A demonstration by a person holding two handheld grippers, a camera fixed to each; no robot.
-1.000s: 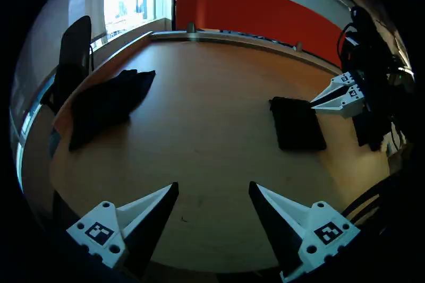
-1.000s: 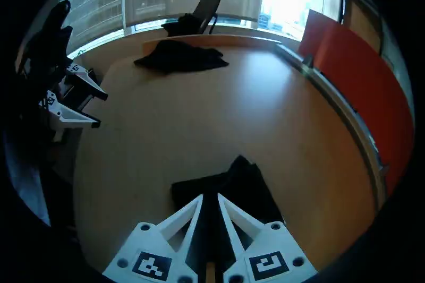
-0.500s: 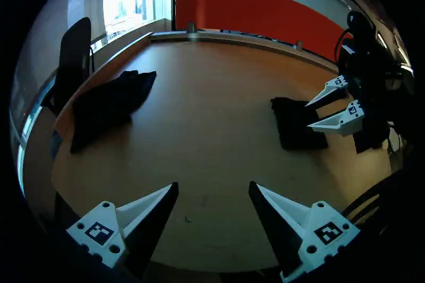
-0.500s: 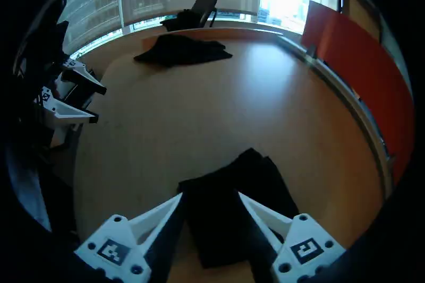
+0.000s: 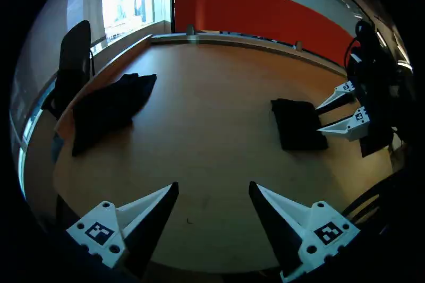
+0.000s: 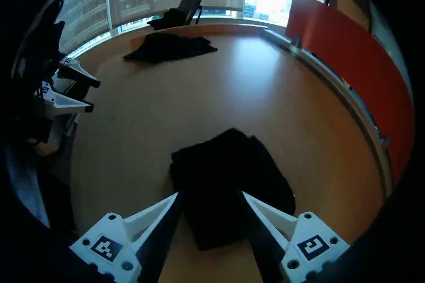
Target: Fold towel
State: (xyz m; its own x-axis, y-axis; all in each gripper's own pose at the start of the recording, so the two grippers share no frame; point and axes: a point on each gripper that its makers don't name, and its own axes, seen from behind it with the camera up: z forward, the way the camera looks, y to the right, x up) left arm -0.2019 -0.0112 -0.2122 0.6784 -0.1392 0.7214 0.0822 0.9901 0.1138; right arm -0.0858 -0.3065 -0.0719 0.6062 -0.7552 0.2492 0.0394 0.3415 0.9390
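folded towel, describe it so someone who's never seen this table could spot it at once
On the big wooden table, look at the side nearer the red panel. The folded towel lies flat there, a neat dark rectangle, unlike the crumpled dark heap at the far end by the chair.

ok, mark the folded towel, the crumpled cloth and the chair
folded towel (image 6: 223,177), right gripper view, centre of top layer
crumpled cloth (image 5: 109,109), left gripper view, middle of heap
chair (image 5: 77,46), left gripper view, backrest
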